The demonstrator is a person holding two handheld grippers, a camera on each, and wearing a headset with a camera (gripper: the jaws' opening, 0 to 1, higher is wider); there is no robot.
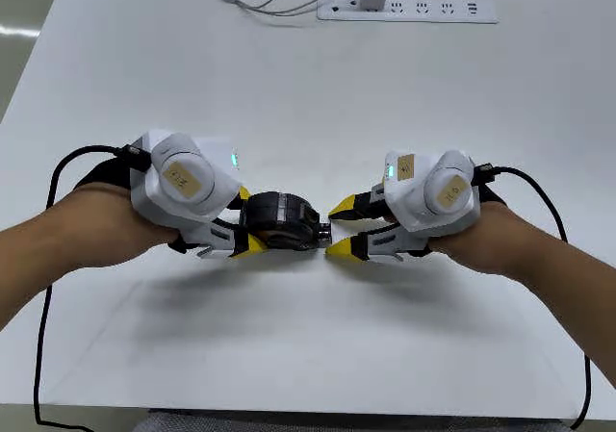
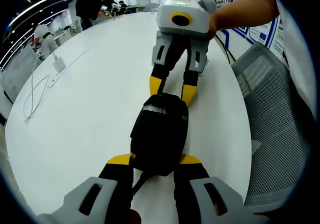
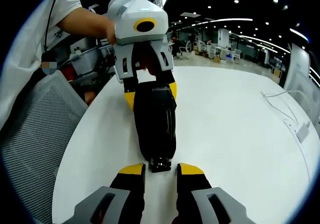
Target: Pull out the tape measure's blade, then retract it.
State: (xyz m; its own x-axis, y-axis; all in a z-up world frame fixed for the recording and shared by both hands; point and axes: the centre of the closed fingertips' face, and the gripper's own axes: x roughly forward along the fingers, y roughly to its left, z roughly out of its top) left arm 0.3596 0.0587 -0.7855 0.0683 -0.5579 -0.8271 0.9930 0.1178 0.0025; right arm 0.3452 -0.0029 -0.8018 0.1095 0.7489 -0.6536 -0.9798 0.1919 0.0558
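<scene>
Seemingly retracted, black tape measure [image 1: 281, 222] sits gripped by left gripper [image 2: 155, 159]; right gripper [image 3: 161, 169] gapes.

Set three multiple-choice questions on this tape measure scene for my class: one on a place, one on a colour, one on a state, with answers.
1. What holds the tape measure? A. the left gripper B. the right gripper C. nothing, it lies free
2. What colour are the gripper fingertips? A. red B. yellow C. green
3. How do the right gripper's jaws stand? A. shut on the blade B. open, flanking the tape's front end C. shut on nothing
Answers: 1 A, its jaws clamp the black case; 2 B, yellow shows on all four tips; 3 B, a gap shows each side of the end.
</scene>
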